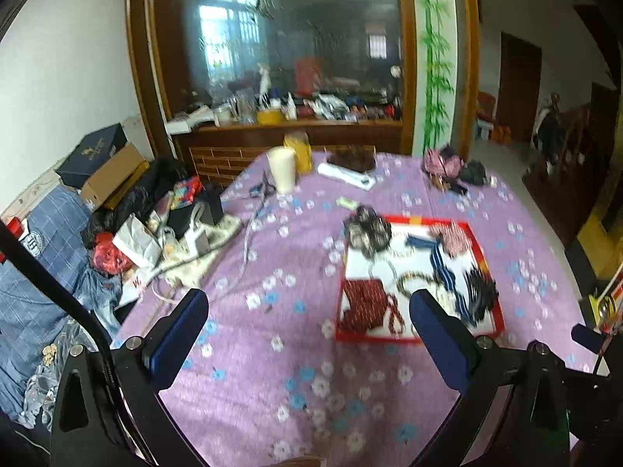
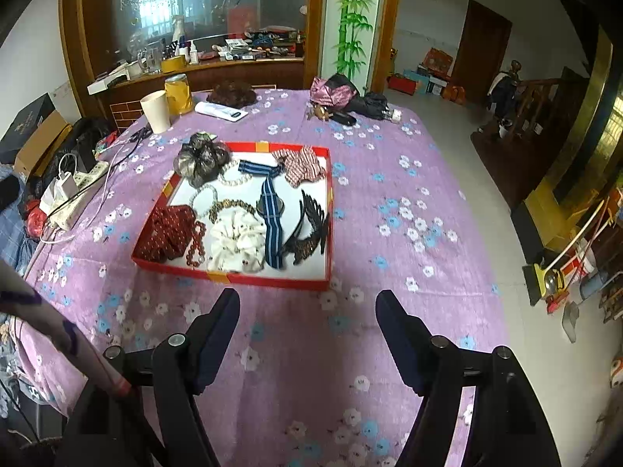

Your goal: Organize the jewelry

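Observation:
A red-rimmed tray (image 2: 233, 277) with a white floor lies on the purple flowered cloth. In it are a dark grey scrunchie (image 2: 200, 159), a white pearl string (image 2: 229, 179), a cream scrunchie (image 2: 237, 239), a dark red patterned cloth piece (image 2: 165, 233), brown-red beads (image 2: 196, 245), a blue striped bow band (image 2: 270, 210), a red-white bow (image 2: 300, 165) and black claw clips (image 2: 311, 229). My right gripper (image 2: 307, 303) is open and empty, just in front of the tray. My left gripper (image 1: 307, 303) is open and empty, to the left of the tray (image 1: 483, 260), its right finger overlapping the tray's near corner.
A cream cup (image 2: 155, 111), a yellow jar (image 2: 179, 93), a white remote-like device (image 2: 222, 111), a brown hairpiece (image 2: 231, 93) and a pink-black umbrella pile (image 2: 342, 95) stand at the table's far side. A power strip with cables (image 2: 74, 198) lies at the left edge.

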`<state>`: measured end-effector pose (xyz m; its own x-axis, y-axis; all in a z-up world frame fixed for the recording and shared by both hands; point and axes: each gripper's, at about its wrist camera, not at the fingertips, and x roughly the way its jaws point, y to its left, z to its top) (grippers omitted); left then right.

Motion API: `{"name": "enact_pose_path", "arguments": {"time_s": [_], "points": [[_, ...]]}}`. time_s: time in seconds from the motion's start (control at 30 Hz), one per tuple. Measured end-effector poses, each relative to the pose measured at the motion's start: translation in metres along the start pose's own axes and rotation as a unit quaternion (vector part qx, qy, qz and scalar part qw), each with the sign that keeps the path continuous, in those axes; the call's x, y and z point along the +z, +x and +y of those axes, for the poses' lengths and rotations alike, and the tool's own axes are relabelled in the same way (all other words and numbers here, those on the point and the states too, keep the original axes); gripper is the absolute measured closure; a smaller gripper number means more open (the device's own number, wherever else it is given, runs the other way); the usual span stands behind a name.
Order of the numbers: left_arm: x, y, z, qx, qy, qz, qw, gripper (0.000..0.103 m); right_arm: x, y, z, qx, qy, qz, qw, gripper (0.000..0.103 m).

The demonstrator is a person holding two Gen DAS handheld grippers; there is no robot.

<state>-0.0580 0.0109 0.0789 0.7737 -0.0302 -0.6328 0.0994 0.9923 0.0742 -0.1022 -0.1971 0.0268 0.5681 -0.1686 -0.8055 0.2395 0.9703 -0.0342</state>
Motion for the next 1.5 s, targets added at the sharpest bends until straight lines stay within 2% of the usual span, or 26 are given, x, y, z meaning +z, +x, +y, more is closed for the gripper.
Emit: {"name": "enact_pose_path", "arguments": {"time_s": [0.47, 1.5], "points": [[-0.014, 0.019, -0.005, -0.004, 0.0, 0.061, 0.9981, 0.001, -0.005, 0.008, -0.002, -0.004, 0.013, 0.012, 1.0, 0.025], [-0.018, 0.062, -0.006, -0.017, 0.017, 0.121, 0.9923, 0.001, 0.004, 0.041, 0.014, 0.001, 0.008, 0.045, 0.999, 0.024]]}}
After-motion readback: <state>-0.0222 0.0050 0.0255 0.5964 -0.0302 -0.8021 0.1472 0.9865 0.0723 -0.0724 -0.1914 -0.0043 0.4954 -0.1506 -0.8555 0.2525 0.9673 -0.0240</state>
